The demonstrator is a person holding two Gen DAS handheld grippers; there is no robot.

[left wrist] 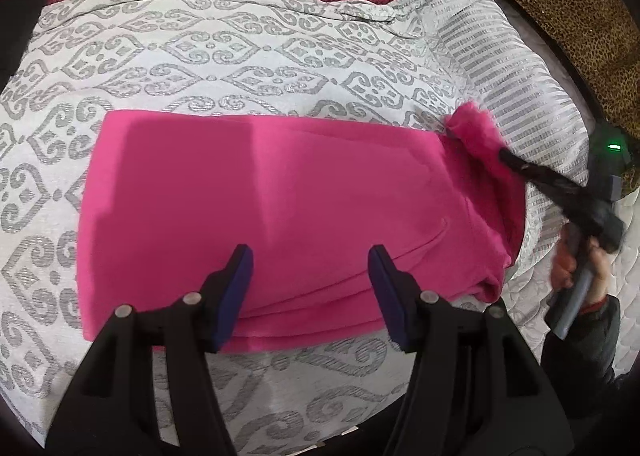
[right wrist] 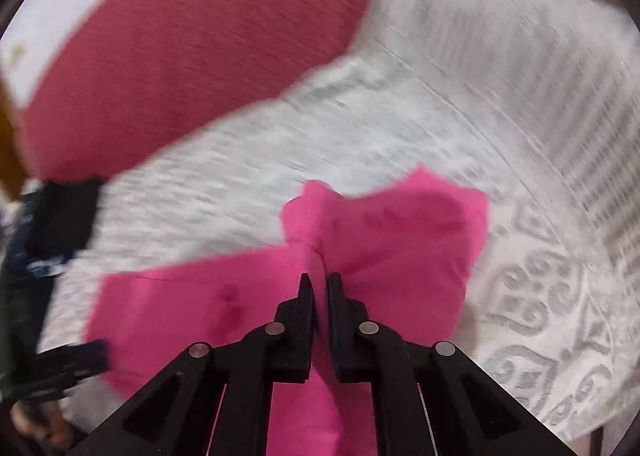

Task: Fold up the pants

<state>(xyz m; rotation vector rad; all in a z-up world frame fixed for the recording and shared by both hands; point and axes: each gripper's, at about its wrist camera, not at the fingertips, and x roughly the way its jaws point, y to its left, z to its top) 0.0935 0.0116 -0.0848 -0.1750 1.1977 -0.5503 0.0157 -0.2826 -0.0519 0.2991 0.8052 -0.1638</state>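
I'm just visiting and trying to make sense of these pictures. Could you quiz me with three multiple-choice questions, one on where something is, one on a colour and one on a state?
1. Where do the pants lie?
A. on the patterned grey-and-white cover
B. on a wooden floor
C. in a basket

2. What colour are the pants?
A. navy
B. bright pink
C. green

3. How do the jaws of the right gripper stand?
A. wide open over bare cover
B. closed on pink fabric
C. closed on a cushion

Answers: 1 A, the cover shows all round the pants. 2 B, pink in both views. 3 B, the right wrist view shows cloth pinched between them.
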